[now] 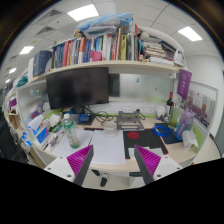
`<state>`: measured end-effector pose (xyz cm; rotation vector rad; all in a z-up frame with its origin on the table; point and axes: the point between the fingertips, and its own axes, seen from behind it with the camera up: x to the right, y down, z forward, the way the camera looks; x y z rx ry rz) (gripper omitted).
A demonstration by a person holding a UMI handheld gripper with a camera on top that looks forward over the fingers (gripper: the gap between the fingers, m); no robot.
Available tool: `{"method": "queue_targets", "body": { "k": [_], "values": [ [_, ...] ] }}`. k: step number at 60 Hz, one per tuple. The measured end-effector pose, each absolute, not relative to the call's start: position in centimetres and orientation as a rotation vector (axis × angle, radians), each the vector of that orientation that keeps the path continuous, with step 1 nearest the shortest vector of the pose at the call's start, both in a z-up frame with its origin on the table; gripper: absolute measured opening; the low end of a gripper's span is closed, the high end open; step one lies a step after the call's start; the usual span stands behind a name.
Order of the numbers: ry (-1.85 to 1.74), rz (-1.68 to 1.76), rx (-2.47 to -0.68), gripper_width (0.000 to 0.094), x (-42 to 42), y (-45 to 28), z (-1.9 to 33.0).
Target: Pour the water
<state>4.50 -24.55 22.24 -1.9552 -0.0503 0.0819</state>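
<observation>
Hovering open claw (111, 163), cluttered desk (110, 140), monitor (77, 88), bookshelf (100, 48) beyond

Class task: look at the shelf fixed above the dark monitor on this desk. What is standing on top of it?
A row of upright books fills the shelf, with stacked papers at one end. Anything behind them is hidden.

An office workspace — a cluttered desk (110, 150) sits beneath a long wall shelf (105, 68) packed with upright books (95, 48) and stacked papers. A dark monitor (77, 88) stands at the back of the desk, with small items, a bottle (70, 130) and boxes crowding the surface around it. Overhead, rectangular ceiling light panels (82, 13) run across a tiled ceiling — the fittings of a shared office or study room. Notes and posters (200, 100) hang on the wall at the right.
</observation>
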Motion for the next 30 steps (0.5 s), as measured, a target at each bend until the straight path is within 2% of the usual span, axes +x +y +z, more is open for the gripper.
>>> {"method": "queue_targets", "body": {
  "k": [13,14,15,30],
  "values": [
    [-0.189,0.114,-1.97,0.0857,-3.8,-21.6,17.1],
    [-0.201,0.115,-1.97,0.0819,-4.7,-21.2,16.6],
    [-0.213,0.119,-1.97,0.0859,-5.6,-20.8,16.1],
    [-0.221,0.15,-1.946,0.0857,-18.0,-11.6,9.5]
  ]
}}
